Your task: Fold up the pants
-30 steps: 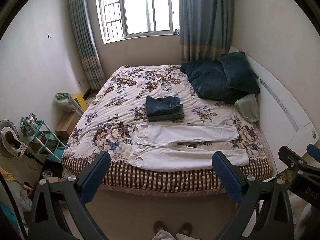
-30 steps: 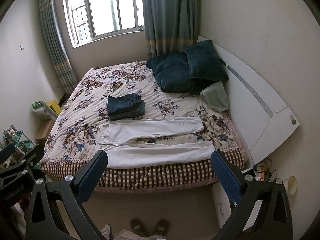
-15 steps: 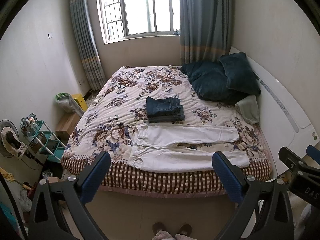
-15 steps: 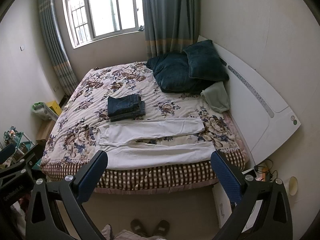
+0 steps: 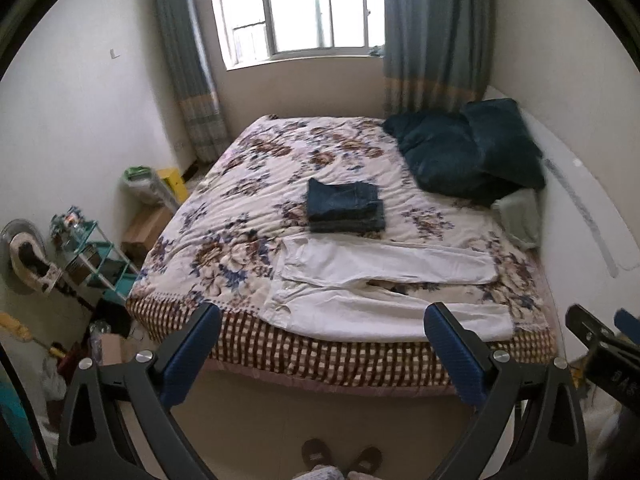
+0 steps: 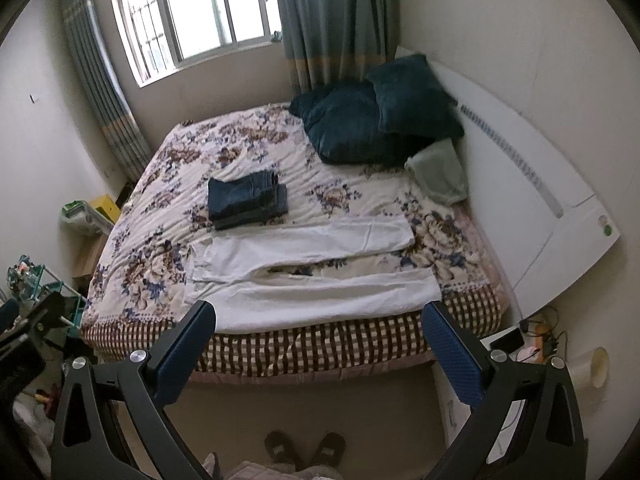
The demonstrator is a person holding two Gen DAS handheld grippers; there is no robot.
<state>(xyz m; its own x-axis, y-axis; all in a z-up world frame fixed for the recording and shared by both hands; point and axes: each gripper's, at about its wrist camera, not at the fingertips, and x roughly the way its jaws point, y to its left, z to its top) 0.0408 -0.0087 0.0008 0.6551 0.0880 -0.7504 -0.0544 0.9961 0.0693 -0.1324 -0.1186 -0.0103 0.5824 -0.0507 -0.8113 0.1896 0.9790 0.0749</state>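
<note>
Left gripper [image 5: 322, 320]: released, jaws spread wide, nothing between them; low in the left-wrist frame, off the bed's near edge, touching nothing.
Right gripper [image 6: 320, 318]: released too, jaws wide and empty; low in the right-wrist frame, in front of the checked bed skirt [image 6: 320, 346].
Pants [image 5: 384, 290]: white, spread flat across the near edge of the bed [image 5: 248, 208], lower centre of both frames; waist to frame left, legs running right with a narrow gap between them.
Jeans [image 5: 345, 206]: dark blue, folded in a neat stack at frame centre, just beyond the pants' far leg.
Pillows [image 5: 468, 152]: two dark teal ones piled at upper right against the white headboard [image 6: 532, 168]; a pale green cloth [image 6: 440, 176] lies just below them.
Shelf [image 5: 94, 256]: teal rack at frame left, holding small clutter too small to tell apart.
Floor left of bed: cardboard box [image 5: 146, 224], a yellow box [image 5: 174, 182], a green-topped bag [image 5: 140, 184].
Window [image 6: 192, 12]: top of frame, curtains either side.
Slippers [image 6: 306, 448]: bottom centre, on the person's feet.
In the way: nothing lies on the pants.
</note>
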